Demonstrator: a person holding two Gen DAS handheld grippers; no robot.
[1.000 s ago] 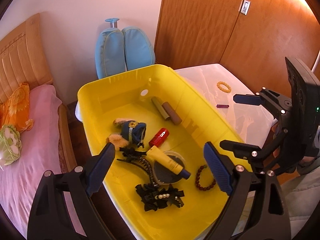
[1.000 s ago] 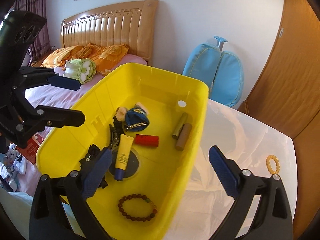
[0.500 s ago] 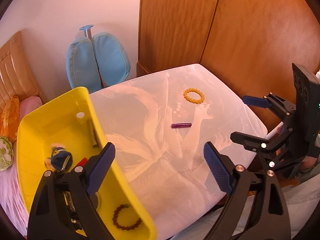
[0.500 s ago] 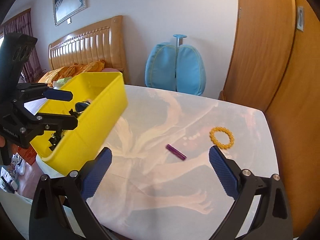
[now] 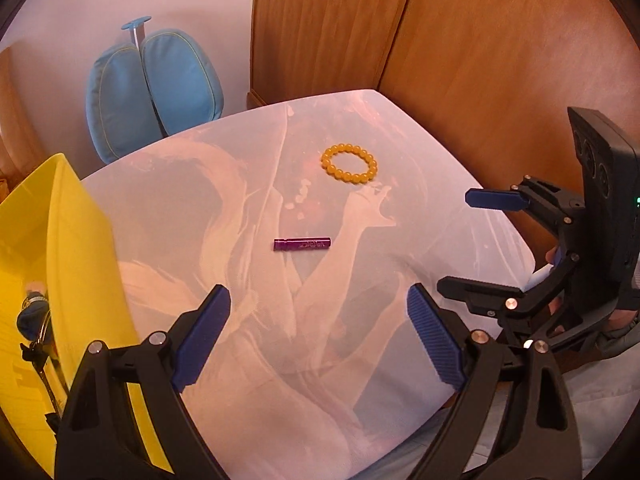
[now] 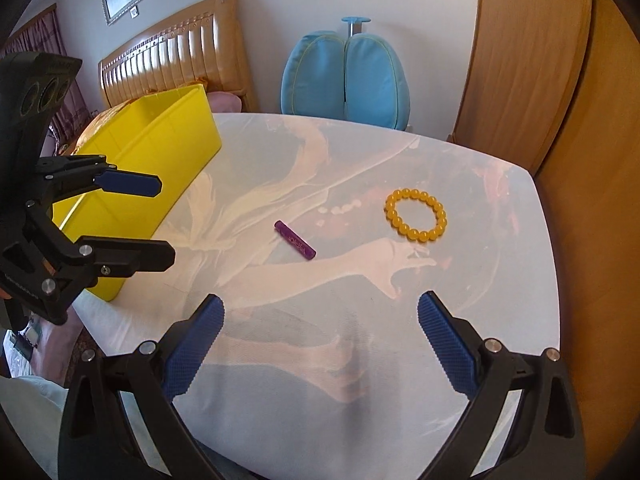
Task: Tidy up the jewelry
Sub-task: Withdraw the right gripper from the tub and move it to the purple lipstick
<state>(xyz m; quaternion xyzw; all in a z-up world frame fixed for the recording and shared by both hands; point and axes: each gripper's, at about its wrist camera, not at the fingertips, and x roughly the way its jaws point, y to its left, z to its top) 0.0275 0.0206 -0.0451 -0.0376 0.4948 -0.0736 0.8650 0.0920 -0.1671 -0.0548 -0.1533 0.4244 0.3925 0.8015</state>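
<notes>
A yellow bead bracelet (image 5: 349, 162) (image 6: 415, 215) lies on the white table (image 5: 224, 216) (image 6: 480, 312) toward its far right side. A small purple tube (image 5: 302, 244) (image 6: 295, 239) lies near the table's middle. A yellow bin (image 5: 76, 240) (image 6: 156, 148) stands on the left; inside it only a blue pouch (image 5: 34, 314) and dark clips show. My left gripper (image 5: 318, 338) is open above the near table, short of the purple tube. My right gripper (image 6: 320, 346) is open and empty too, hovering near the front edge.
A blue padded cushion (image 5: 154, 84) (image 6: 346, 78) stands behind the table against the white wall. Wooden wardrobe doors (image 5: 400, 28) (image 6: 532, 64) close off the right side. A wooden headboard (image 6: 176, 52) rises behind the bin.
Both grippers have swung right, away from over the yellow bin, and now face the open table with the bracelet and the purple tube. Both stayed open and empty.
</notes>
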